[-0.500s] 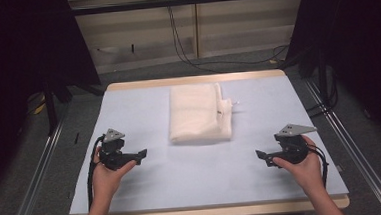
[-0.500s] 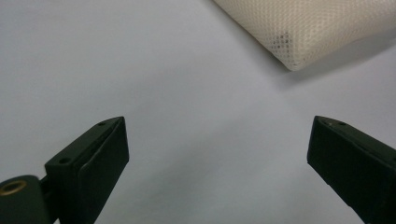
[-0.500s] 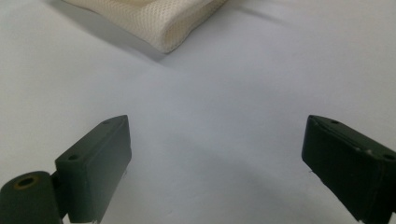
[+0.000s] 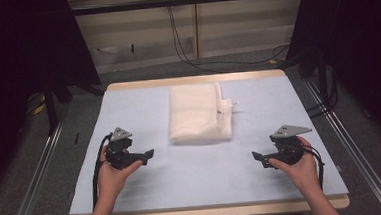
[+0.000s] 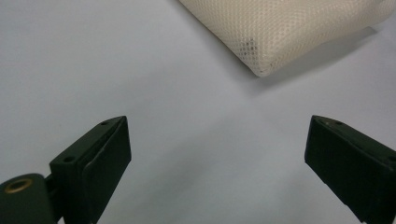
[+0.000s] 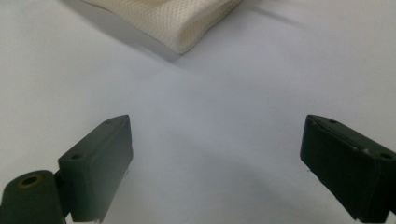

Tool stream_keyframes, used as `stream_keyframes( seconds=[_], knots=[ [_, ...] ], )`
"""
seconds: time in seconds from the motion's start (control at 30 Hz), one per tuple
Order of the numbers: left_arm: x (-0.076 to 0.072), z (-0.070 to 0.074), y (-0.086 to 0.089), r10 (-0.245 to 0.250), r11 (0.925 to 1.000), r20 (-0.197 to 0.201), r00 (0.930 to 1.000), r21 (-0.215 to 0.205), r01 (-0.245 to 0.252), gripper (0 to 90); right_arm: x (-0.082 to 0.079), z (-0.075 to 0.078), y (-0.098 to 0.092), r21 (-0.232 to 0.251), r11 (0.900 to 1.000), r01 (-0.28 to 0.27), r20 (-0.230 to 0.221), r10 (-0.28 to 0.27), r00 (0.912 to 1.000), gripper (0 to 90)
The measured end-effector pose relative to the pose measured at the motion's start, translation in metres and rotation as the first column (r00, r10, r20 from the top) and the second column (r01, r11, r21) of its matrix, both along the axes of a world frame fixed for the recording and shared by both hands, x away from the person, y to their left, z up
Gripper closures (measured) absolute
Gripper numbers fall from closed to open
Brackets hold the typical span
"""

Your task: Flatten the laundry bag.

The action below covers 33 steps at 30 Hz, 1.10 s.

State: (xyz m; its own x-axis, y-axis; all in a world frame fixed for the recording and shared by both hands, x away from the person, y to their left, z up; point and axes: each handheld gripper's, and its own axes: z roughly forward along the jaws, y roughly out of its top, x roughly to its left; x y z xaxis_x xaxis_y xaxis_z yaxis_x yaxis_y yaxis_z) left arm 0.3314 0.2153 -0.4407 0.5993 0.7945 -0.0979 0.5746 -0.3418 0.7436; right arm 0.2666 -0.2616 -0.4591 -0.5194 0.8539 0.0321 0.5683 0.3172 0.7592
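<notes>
In the high view, a folded cream mesh cloth (image 4: 199, 112) is seen lying on the counter (image 4: 143, 110), toward its far middle. The left gripper (image 4: 149, 153) and right gripper (image 4: 255, 156) are held near the front, well apart from it.

In the left gripper view, the jaws are spread wide with nothing between them; a cloth corner (image 5: 261, 70) is seen ahead.

In the right gripper view, the jaws are likewise parted and empty, the cloth (image 6: 173, 23) lying beyond.

Left gripper (image 4: 148, 153) and right gripper (image 4: 255, 156): black bodies, each topped by a grey three-cornered plate, black cable looping off the back. Jaws are blocky black pads with small screw holes; brass fitting at the base. Forearms bare.
</notes>
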Motion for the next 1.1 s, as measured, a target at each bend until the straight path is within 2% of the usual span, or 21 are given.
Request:
stream_keyframes(
  seconds=[0.23,0.3,0.37,0.43,0.5,0.97,1.0,1.03,1.07,1.1],
  knots=[
    [0.001,0.001,-0.015,-0.044,0.999,-0.005,0.999,0.007,0.044,7.7,0.0,-0.001,0.002,0.002,1.0,-0.002,-0.008,0.002,1.0,9.0],
    [0.002,0.001,-0.018,-0.04,0.9992,-0.003,0.9992,0.001,0.04,7.7,0.0,-0.001,0.001,-0.003,1.0,-0.007,-0.005,0.007,1.0,9.2],
    [0.003,0.002,-0.024,-0.054,0.9985,-0.003,0.9985,0.013,0.054,8.1,0.001,-0.003,0.001,-0.014,1.0,-0.013,-0.011,0.013,0.9999,9.3],
    [0.004,0.002,-0.03,-0.061,0.9981,-0.003,0.9981,-0.005,0.061,8.1,0.001,-0.003,0.0,-0.01,1.0,-0.019,-0.011,0.019,0.9998,9.3],
    [0.005,0.003,-0.033,-0.067,0.9977,-0.001,0.9978,0.006,0.067,8.1,0.001,-0.003,0.0,-0.013,1.0,-0.014,-0.012,0.014,0.9998,9.3],
    [0.011,0.005,-0.061,-0.113,0.9936,0.001,0.9936,0.003,0.113,8.4,0.004,-0.002,0.005,-0.002,0.999,-0.039,-0.015,0.039,0.9991,10.0],
    [0.011,0.006,-0.062,-0.117,0.993,0.0,0.9931,0.015,0.117,8.4,0.004,-0.002,0.006,-0.005,0.999,-0.037,-0.017,0.037,0.9992,10.0],
    [0.012,0.006,-0.064,-0.118,0.993,0.001,0.9931,0.007,0.118,8.4,0.004,-0.002,0.007,0.002,0.999,-0.039,-0.021,0.039,0.999,10.1],
    [0.012,0.007,-0.064,-0.131,0.9911,-0.006,0.9914,0.023,0.131,8.4,0.005,-0.002,0.007,0.002,0.999,-0.041,-0.022,0.041,0.9989,10.1],
    [0.012,0.007,-0.067,-0.122,0.9925,-0.004,0.9925,0.011,0.122,8.4,0.006,-0.001,0.008,0.003,0.999,-0.043,-0.02,0.043,0.9989,10.3]
  ],
)
